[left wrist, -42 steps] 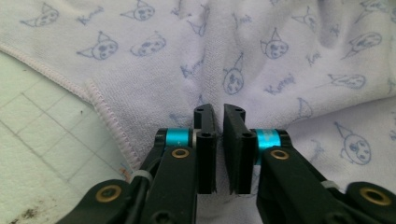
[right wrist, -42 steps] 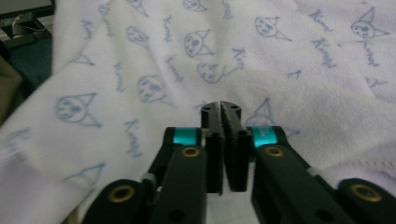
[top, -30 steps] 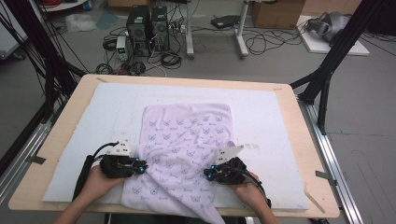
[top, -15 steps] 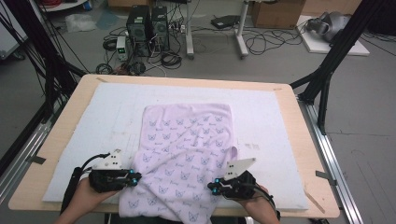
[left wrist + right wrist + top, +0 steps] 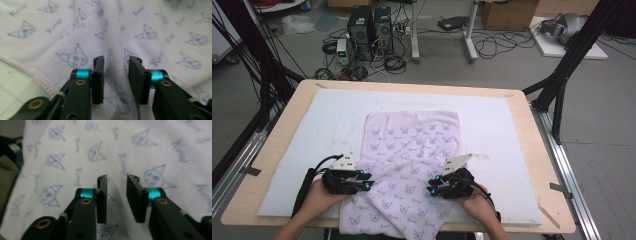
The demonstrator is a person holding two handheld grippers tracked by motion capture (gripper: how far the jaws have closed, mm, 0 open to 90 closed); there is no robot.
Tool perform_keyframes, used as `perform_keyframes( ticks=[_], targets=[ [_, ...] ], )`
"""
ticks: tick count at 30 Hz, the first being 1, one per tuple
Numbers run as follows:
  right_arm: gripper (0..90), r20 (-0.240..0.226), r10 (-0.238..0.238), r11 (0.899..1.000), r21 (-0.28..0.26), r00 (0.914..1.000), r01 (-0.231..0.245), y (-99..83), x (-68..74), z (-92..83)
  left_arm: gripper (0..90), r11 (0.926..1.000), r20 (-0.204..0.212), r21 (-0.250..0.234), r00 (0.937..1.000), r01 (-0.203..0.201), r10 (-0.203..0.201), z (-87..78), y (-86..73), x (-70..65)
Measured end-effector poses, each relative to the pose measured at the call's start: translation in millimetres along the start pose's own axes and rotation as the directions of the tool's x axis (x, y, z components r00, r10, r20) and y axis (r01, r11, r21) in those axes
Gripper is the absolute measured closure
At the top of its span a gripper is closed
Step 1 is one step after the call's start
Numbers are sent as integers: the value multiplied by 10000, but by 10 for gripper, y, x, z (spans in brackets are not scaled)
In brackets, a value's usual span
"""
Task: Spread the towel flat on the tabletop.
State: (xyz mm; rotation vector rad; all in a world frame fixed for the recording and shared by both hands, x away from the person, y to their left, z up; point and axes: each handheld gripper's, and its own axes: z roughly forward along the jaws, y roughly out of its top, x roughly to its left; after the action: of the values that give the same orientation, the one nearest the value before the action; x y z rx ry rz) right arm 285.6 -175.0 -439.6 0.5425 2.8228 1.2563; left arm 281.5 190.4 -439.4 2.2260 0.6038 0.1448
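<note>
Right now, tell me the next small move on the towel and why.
Probably draw both grippers back off the towel. The left gripper and right gripper have just been opening; their jaws stand apart with cloth between but unpinched, and the folded flap lies on the white mat.

Both the left gripper (image 5: 368, 186) and right gripper (image 5: 430, 190) just opened, releasing the towel (image 5: 412, 150).

Even soft light, blurred close-ups

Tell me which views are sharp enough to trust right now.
High view: evenly lit, no glare, the lilac cat-print towel readable. Left gripper view: left gripper jaws sharp, print beyond fairly clear. Right gripper view: right gripper jaws crisp, cloth behind soft, dim at the left edge.
</note>
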Motion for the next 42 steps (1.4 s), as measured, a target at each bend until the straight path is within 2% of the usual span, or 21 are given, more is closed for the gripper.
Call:
perform_keyframes(
  ticks=[1,2,3,6,11,15,17,19,21,23,26,29,31,32,34,37,42],
  targets=[
    [775,37,-113,9996,261,9999,112,-4,7,43,749,9999,-35,-116,10000,-44,44,1,-6,-3],
    [821,175,-205,9997,122,9996,203,-6,19,55,800,9999,13,-111,10000,1,-1,-1,-3,-1],
    [864,93,-221,9996,192,9997,219,-3,16,53,829,10000,15,-48,10000,6,-6,-9,-2,-7],
    [896,-16,-310,9994,180,9995,310,-5,36,54,857,10000,-48,-43,10000,-40,39,-45,-13,-42],
    [899,-286,-614,9977,261,9977,621,-24,180,-7,860,9999,34,-124,9999,-100,100,-166,-75,-162],
    [900,-582,-818,9966,-170,9949,809,-76,351,-97,860,9997,171,-174,9997,-166,169,-264,-141,-311],
    [898,-808,-981,9946,-405,9919,950,-96,449,-147,857,9993,333,-164,9988,-347,352,-311,-174,-402],
    [856,-651,-1054,9927,-661,9923,1011,-93,499,-200,819,9986,278,-222,9984,-478,484,-352,-174,-453],
    [779,-160,-1009,9929,-653,9948,996,-66,450,-229,719,9982,124,-362,9988,-468,473,-377,-137,-426],
    [742,52,-919,9942,-557,9958,921,-31,346,-219,684,9978,34,-565,9994,-334,336,-376,-80,-351],
    [719,83,-837,9963,-165,9965,838,2,192,-123,677,9977,0,-646,9998,-222,223,-301,-7,-248],
    [730,-54,-805,9959,402,9967,806,-15,113,17,680,9995,136,-266,9998,-157,161,-149,3,-175],
    [791,-8,-889,9956,289,9960,889,-25,111,37,740,9998,289,91,9994,-192,189,-47,-23,-161],
    [852,-60,-853,9960,271,9963,854,-27,108,38,770,9996,297,58,9991,-293,292,-22,-40,-165],
    [877,-74,-947,9952,255,9955,948,-36,129,34,854,9995,239,43,9993,-305,303,-33,-42,-167],
    [883,-188,-885,9958,219,9959,889,-52,134,19,873,9991,56,144,9992,-392,391,-65,-41,-211],
    [886,-517,-882,9960,65,9948,886,-89,241,-46,876,9993,210,56,9991,-372,371,-189,-89,-307]
  ],
)
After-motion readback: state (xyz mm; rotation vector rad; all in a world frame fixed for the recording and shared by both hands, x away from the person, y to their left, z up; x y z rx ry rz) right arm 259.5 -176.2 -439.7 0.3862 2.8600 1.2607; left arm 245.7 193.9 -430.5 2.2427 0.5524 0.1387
